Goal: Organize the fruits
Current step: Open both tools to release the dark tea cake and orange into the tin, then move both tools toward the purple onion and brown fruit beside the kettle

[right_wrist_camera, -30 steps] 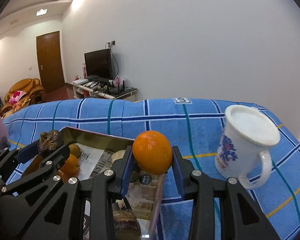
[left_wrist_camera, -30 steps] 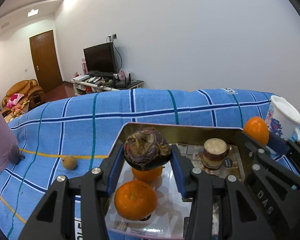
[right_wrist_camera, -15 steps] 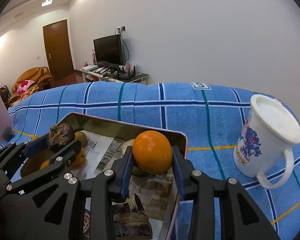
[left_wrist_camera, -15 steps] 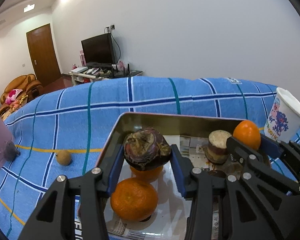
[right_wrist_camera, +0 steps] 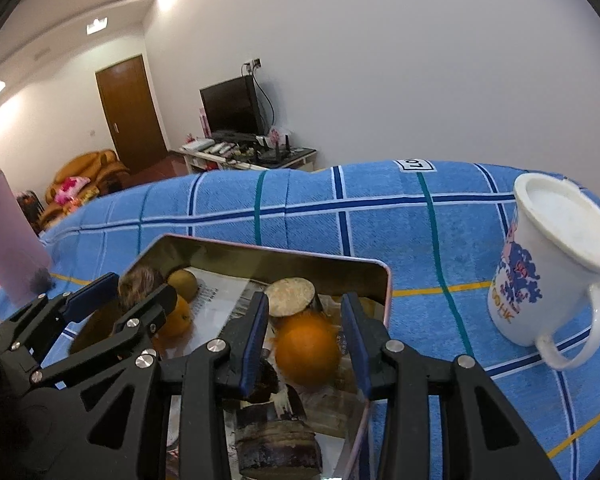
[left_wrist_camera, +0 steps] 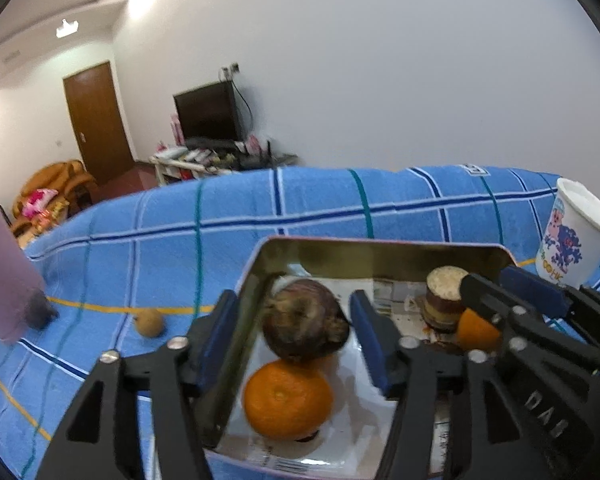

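Metal tin (left_wrist_camera: 380, 250) on blue-checked table: left tongs (left_wrist_camera: 296, 326) opening, pads clear of dark purple fruit (left_wrist_camera: 305, 322) sitting over an orange (left_wrist_camera: 288, 404); right tongs (right_wrist_camera: 304, 338) spread, second orange (right_wrist_camera: 307, 350) loose between them.

Both fisheye wrist cameras look forward and downward, close over the shallow gold metal tray (left_wrist_camera: 380, 246) (right_wrist_camera: 260, 250) on the blue checked cloth (left_wrist_camera: 140, 248) (right_wrist_camera: 380, 216); the left views its left end, the right its right end. Both share the far white wall.

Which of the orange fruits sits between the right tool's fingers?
The orange at the tin's right end, in front of the cut brown stalk piece. The other oranges lie at the tin's left end.
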Action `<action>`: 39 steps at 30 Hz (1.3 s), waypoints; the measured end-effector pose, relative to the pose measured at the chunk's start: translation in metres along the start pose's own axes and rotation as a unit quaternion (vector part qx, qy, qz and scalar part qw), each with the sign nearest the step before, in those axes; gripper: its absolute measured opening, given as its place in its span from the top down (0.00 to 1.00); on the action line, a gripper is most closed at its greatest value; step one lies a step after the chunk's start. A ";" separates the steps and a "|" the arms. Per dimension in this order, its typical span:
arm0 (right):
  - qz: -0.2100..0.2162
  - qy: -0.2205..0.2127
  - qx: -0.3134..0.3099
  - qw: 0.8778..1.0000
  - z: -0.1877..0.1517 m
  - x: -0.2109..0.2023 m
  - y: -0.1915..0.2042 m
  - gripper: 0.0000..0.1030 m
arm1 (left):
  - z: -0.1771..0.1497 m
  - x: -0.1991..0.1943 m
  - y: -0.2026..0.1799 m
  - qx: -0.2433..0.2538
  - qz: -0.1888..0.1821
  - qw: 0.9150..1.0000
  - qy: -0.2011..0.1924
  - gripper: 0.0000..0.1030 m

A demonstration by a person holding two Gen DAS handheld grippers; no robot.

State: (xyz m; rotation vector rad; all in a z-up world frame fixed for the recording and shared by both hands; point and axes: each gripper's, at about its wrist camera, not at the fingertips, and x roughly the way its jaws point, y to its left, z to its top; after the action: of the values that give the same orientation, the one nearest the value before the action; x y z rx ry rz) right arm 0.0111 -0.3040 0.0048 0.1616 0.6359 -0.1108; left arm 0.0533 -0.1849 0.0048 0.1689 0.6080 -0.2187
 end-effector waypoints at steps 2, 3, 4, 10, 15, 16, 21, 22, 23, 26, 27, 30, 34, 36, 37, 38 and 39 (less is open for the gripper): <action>0.008 -0.005 0.013 1.000 0.001 -0.002 -0.004 0.61 | 0.000 -0.002 0.005 -0.010 0.006 1.000 -0.006 0.24; 0.013 -0.008 0.020 1.000 0.001 -0.004 -0.006 0.61 | -0.001 -0.004 0.007 -0.015 0.006 1.000 -0.007 0.20; 0.019 -0.013 0.026 0.999 0.002 -0.006 -0.007 0.60 | -0.001 -0.006 0.010 -0.023 0.006 1.000 -0.010 0.18; 0.011 -0.058 0.038 0.998 0.003 -0.023 -0.007 0.30 | -0.004 -0.014 0.025 -0.041 0.014 0.999 -0.021 0.00; 0.005 -0.106 0.042 0.993 0.001 -0.040 -0.003 0.23 | -0.006 -0.021 0.021 -0.024 0.023 0.999 -0.028 0.00; -0.001 -0.109 0.039 0.993 0.001 -0.042 -0.002 0.23 | -0.006 -0.023 0.021 -0.024 0.022 0.999 -0.030 0.00; -0.019 -0.131 0.029 0.991 -0.002 -0.049 0.006 0.22 | -0.005 -0.033 0.024 -0.025 0.015 0.999 -0.043 0.00; -0.023 -0.138 0.028 0.990 -0.003 -0.051 0.008 0.22 | -0.005 -0.034 0.026 -0.026 0.015 0.999 -0.043 0.00; -0.025 -0.145 0.027 0.989 -0.004 -0.054 0.009 0.22 | -0.005 -0.034 0.028 -0.027 0.015 0.999 -0.043 0.00; -0.031 -0.171 0.024 0.985 -0.007 -0.061 0.010 0.22 | -0.007 -0.034 0.033 -0.029 0.023 0.998 -0.043 0.00; -0.034 -0.177 0.020 0.983 -0.008 -0.062 0.012 0.22 | -0.008 -0.035 0.036 -0.027 0.030 0.998 -0.045 0.00; -0.048 -0.189 0.002 0.981 -0.011 -0.063 0.021 0.22 | -0.009 -0.037 0.040 -0.022 0.046 0.997 -0.053 0.00; -0.061 -0.194 -0.020 0.979 -0.013 -0.064 0.030 0.22 | -0.012 -0.041 0.050 -0.013 0.067 0.996 -0.066 0.00; -0.069 -0.197 -0.028 0.978 -0.014 -0.066 0.033 0.22 | -0.012 -0.042 0.055 -0.007 0.076 0.995 -0.068 0.00; -0.072 -0.198 -0.029 0.977 -0.014 -0.066 0.034 0.22 | -0.013 -0.043 0.058 -0.004 0.080 0.994 -0.068 0.00; -0.075 -0.198 -0.029 0.977 -0.014 -0.066 0.035 0.22 | -0.014 -0.043 0.060 -0.002 0.082 0.994 -0.068 0.00; -0.078 -0.196 -0.027 0.977 -0.014 -0.066 0.035 0.22 | -0.015 -0.043 0.063 -0.001 0.085 0.994 -0.067 0.00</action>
State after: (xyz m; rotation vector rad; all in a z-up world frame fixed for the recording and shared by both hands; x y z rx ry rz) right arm -0.0441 -0.2634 0.0373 0.0335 0.2553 -0.2687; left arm 0.0267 -0.1140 0.0240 0.2019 0.4576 -0.0645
